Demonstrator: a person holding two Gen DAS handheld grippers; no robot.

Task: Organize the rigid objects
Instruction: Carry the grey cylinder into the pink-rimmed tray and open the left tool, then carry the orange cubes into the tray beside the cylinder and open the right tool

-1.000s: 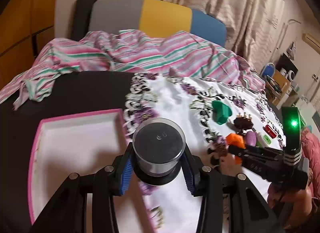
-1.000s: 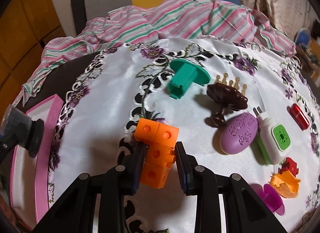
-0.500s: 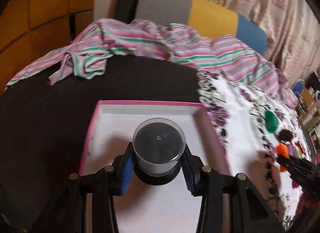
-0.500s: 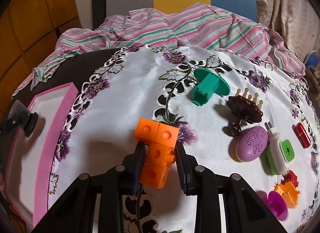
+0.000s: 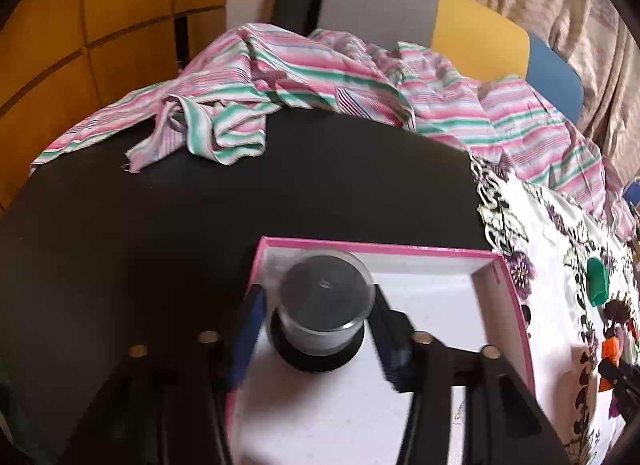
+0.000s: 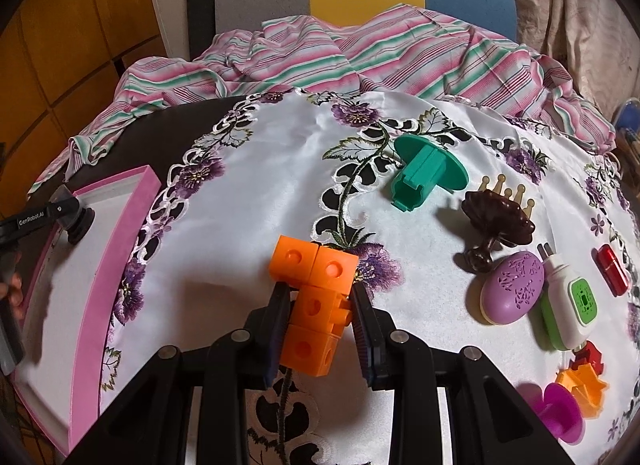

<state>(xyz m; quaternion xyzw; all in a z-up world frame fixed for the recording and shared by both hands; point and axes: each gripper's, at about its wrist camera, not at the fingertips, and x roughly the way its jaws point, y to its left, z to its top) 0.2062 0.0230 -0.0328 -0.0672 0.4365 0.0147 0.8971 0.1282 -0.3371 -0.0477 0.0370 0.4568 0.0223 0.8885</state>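
My left gripper (image 5: 318,329) has its jaws spread a little wider than a clear round container with a black base (image 5: 320,317), which sits in the far left corner of the pink-rimmed white tray (image 5: 508,289). My right gripper (image 6: 320,307) is shut on an orange block cluster (image 6: 316,293) and holds it above the white embroidered cloth (image 6: 248,193). The tray (image 6: 116,233) lies at the left in the right wrist view, with the left gripper (image 6: 64,217) and the container over its far corner.
On the cloth lie a green flanged piece (image 6: 428,173), a brown comb (image 6: 496,221), a purple oval case (image 6: 512,289), a white-green plug (image 6: 568,301), a red piece (image 6: 612,269), orange star cutters (image 6: 580,385) and a magenta spool (image 6: 560,417). A striped garment (image 5: 280,81) is heaped behind, on the black table (image 5: 160,225).
My left gripper carried the container left over the tray to its far left corner and its jaws have opened. My right gripper lifted the orange blocks and drew back slightly.
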